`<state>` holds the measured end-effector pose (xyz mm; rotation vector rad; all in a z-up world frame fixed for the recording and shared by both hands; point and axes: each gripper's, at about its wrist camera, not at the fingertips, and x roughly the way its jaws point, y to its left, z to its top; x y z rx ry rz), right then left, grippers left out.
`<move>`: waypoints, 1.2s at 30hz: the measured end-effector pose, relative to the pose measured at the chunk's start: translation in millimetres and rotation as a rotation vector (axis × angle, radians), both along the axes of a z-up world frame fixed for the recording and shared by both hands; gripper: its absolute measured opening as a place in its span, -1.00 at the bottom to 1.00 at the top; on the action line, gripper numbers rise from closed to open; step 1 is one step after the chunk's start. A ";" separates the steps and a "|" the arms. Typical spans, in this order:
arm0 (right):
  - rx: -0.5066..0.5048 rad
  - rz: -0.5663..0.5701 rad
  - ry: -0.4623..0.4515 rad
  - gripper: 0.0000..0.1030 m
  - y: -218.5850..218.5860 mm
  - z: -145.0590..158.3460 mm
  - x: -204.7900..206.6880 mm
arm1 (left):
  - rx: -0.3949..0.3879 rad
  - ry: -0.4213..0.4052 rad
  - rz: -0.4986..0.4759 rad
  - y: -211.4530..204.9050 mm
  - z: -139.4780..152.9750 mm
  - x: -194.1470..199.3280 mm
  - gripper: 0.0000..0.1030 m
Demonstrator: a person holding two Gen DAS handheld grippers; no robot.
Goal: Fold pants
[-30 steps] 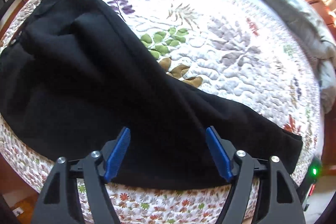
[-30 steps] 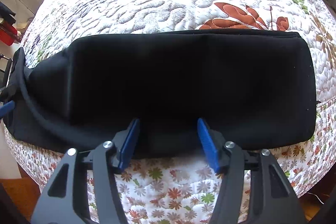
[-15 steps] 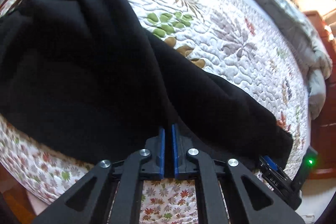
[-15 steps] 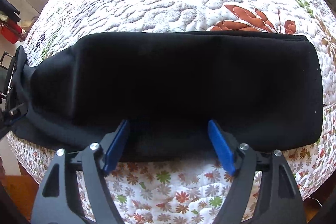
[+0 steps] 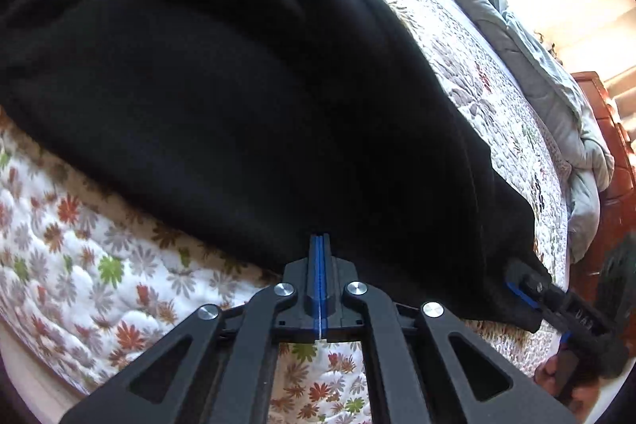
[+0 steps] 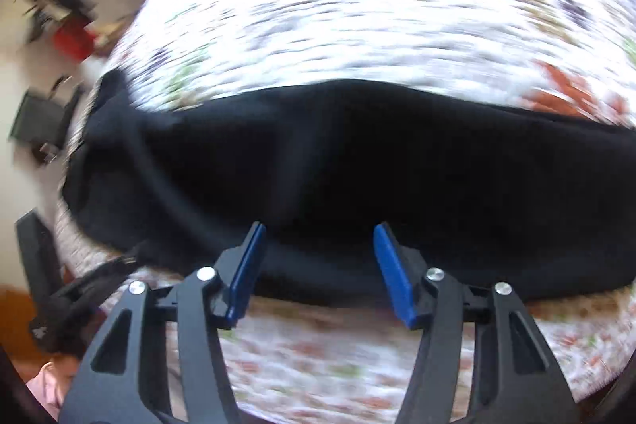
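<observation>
- At the near edge of the bed, the left gripper (image 5: 319, 245), a black two-finger tool with blue pads, is pinching the hem of the black fleece pants (image 5: 238, 86), its jaws pressed flat together with the tips sunk into the cloth.
- Just beyond the pads, the pants are lying across the white floral quilted bedspread (image 5: 79, 245), bunching into soft folds and running towards the right, where the fabric end is draping over the bed's edge.
- At that far right end, the right gripper (image 5: 524, 289) is showing in the left wrist view, touching the cloth's corner, with part of a hand (image 5: 556, 376) under it.
- In the right wrist view, which is blurred, the right gripper (image 6: 314, 237) is standing with its jaws apart and has just been closing them; the pants' near edge (image 6: 357, 185) is lying between the blue pads, which are not yet pressing it.
- Beyond the pants, the bedspread (image 6: 377, 6) is stretching away.
- Farthest off in the left view, a rumpled grey comforter (image 5: 556, 86) is lying along the bed's far side, beside reddish wooden furniture (image 5: 620, 153).
</observation>
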<state>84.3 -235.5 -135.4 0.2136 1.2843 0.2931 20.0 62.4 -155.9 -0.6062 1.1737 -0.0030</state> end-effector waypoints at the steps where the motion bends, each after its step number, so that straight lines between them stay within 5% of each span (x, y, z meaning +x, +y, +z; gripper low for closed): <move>1: 0.037 0.024 0.004 0.01 11.7 0.2 4.2 | -0.004 -0.001 -0.006 -0.5 2.0 0.4 -1.00; 3: 0.108 0.112 0.002 0.03 41.4 3.8 14.4 | -0.003 0.009 -0.018 3.4 7.2 2.3 -1.00; 6: 0.075 0.267 -0.056 0.28 86.9 18.6 20.5 | 0.021 0.022 -0.020 19.8 17.3 6.4 -1.00; 8: 0.038 0.375 -0.089 0.33 108.1 25.9 21.1 | 0.043 0.022 -0.025 34.5 23.5 11.7 -0.26; 10: 0.000 0.433 -0.089 0.33 124.7 22.3 27.9 | 0.087 0.018 -0.005 54.1 31.6 19.4 -0.09; 12: -0.034 0.468 -0.056 0.02 139.8 12.2 36.7 | 0.093 0.022 0.023 76.4 37.7 28.0 -0.09; 14: -0.034 0.485 -0.008 -0.79 148.6 0.2 41.0 | 0.093 0.025 0.038 95.6 43.5 36.7 -0.09; 15: -0.038 0.493 -0.002 -0.90 151.3 -3.1 38.1 | 0.105 0.025 0.037 101.2 46.5 40.7 -0.09; 18: -0.051 0.540 -0.044 -0.90 155.3 -1.8 23.8 | 0.157 0.033 0.005 111.4 57.6 56.8 0.02; 24: -0.066 0.526 -0.052 -0.90 158.2 -20.1 8.4 | 0.192 0.046 -0.017 112.1 82.3 114.6 0.55; 32: -0.025 0.484 -0.031 -0.90 152.5 -32.7 15.1 | 0.320 0.239 -0.105 98.0 73.9 209.6 0.59; 36: -0.007 0.478 -0.027 -0.90 149.9 -34.9 17.3 | 0.318 0.330 -0.090 99.5 58.3 245.5 0.59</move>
